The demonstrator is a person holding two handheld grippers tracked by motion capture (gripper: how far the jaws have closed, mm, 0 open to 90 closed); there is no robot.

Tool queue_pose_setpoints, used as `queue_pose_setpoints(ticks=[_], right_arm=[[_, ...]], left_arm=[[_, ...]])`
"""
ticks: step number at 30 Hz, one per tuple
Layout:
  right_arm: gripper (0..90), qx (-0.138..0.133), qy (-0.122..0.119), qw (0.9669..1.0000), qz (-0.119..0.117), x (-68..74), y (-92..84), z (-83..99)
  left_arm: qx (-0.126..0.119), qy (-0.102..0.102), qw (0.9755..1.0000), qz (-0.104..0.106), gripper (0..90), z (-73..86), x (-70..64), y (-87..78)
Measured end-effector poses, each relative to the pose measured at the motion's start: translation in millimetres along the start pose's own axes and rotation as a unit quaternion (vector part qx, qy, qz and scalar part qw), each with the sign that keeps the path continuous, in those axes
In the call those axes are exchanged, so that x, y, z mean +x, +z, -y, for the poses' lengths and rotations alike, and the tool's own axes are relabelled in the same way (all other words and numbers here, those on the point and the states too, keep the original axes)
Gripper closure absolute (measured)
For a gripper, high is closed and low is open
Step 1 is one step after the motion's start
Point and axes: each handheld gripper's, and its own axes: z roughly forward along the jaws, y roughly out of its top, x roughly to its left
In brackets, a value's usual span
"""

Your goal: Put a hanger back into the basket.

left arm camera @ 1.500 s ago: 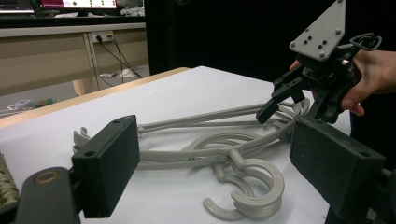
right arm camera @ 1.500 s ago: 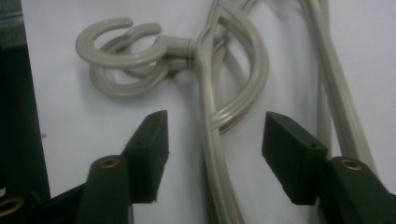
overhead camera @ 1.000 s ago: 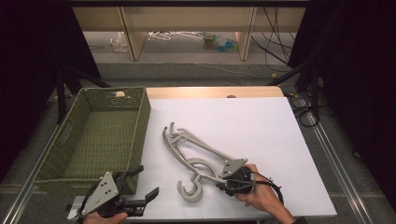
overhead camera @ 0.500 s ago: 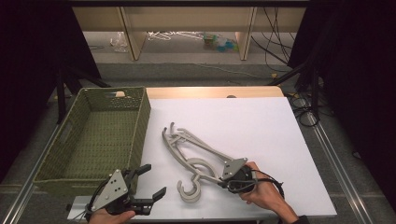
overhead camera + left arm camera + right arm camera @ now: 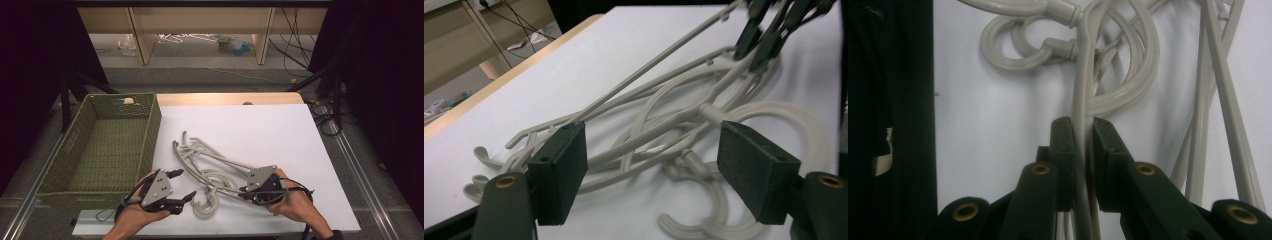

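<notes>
Pile of grey plastic hangers [image 5: 215, 170] lies tangled on the white tabletop [image 5: 280, 130], between the two claws and well apart from the basket's inside. Woven green basket [image 5: 100, 150] stands beyond the left claw, holding no hanger that I can see.

Right claw [image 5: 248, 189]: jaws clamped narrow on one arm of a hanger; in the right gripper view the thin grey bar [image 5: 1079, 150] runs straight up between the two black pads [image 5: 1063, 150], both pressing on it. The hooks [image 5: 1018, 50] of the pile curl just ahead of this claw.

Left claw [image 5: 186, 186]: jaws stand fairly wide and have just been closing a little; in the left gripper view the pads [image 5: 559, 170] flank the hanger stems [image 5: 664, 130] and hooks, which lie farther ahead, so nothing is gripped yet.

Progress, as I judge it: early. One hanger is seized at its arm, but it is not yet free of the tangle. Left to do: the left claw taking hold, separating one hanger from the rest, carrying it across to the basket, then the same for the others.
</notes>
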Motion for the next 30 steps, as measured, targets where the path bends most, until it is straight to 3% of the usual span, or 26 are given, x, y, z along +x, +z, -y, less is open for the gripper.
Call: queue_pose_setpoints(ticks=[3, 6, 8, 12, 13, 17, 21, 24, 27, 28, 30], right_arm=[[81.3, -0.002, -0.001, 1.0, -0.003, 1.1, -4.0, -0.1], [81.3, -0.004, -0.003, 1.0, -0.004, 1.9, -8.5, -0.4], [81.3, -0.004, -0.005, 1.0, -0.007, 2.2, -11.1, -0.5], [81.3, -0.006, -0.01, 0.9999, -0.01, 1.5, -13.6, -0.1], [81.3, -0.006, -0.01, 0.9999, -0.012, 1.3, -14.3, 0.0], [81.4, -0.011, -0.01, 0.9998, -0.012, 0.0, -16.0, 0.6], [81.4, -0.012, -0.008, 0.9998, -0.014, -0.6, -16.3, 1.0], [81.4, -0.012, -0.008, 0.9998, -0.015, -0.7, -16.0, 0.8], [81.3, -0.015, -0.008, 0.9997, -0.016, -1.8, -15.9, 1.3], [81.3, -0.015, -0.007, 0.9998, -0.015, -2.0, -15.9, 1.5], [81.4, -0.015, -0.006, 0.9998, -0.014, -2.8, -15.5, 2.3]], left_arm=[[0.019, 0.033, 0.9993, 0.002, 35.5, -3.5, 3.0, 15.0], [0.027, 0.051, 0.9983, 0.007, 39.1, -6.9, 5.5, 26.6], [0.044, 0.075, 0.9961, 0.012, 39.1, -8.1, 7.5, 33.5], [0.053, 0.077, 0.9954, 0.021, 39.1, -6.0, 9.6, 45.5], [0.061, 0.089, 0.9937, 0.03, 39.2, -6.0, 11.6, 47.2], [0.066, 0.103, 0.9917, 0.042, 42.0, -4.8, 14.1, 51.8], [0.081, 0.124, 0.9882, 0.038, 42.6, -2.4, 14.3, 58.4], [0.08, 0.128, 0.9877, 0.04, 42.6, -1.5, 15.5, 64.2], [0.081, 0.147, 0.9848, 0.044, 45.1, -2.1, 15.1, 69.9], [0.081, 0.164, 0.9819, 0.047, 46.8, -3.2, 15.3, 72.2], [0.085, 0.179, 0.9789, 0.05, 50.5, -4.7, 16.1, 73.5]])
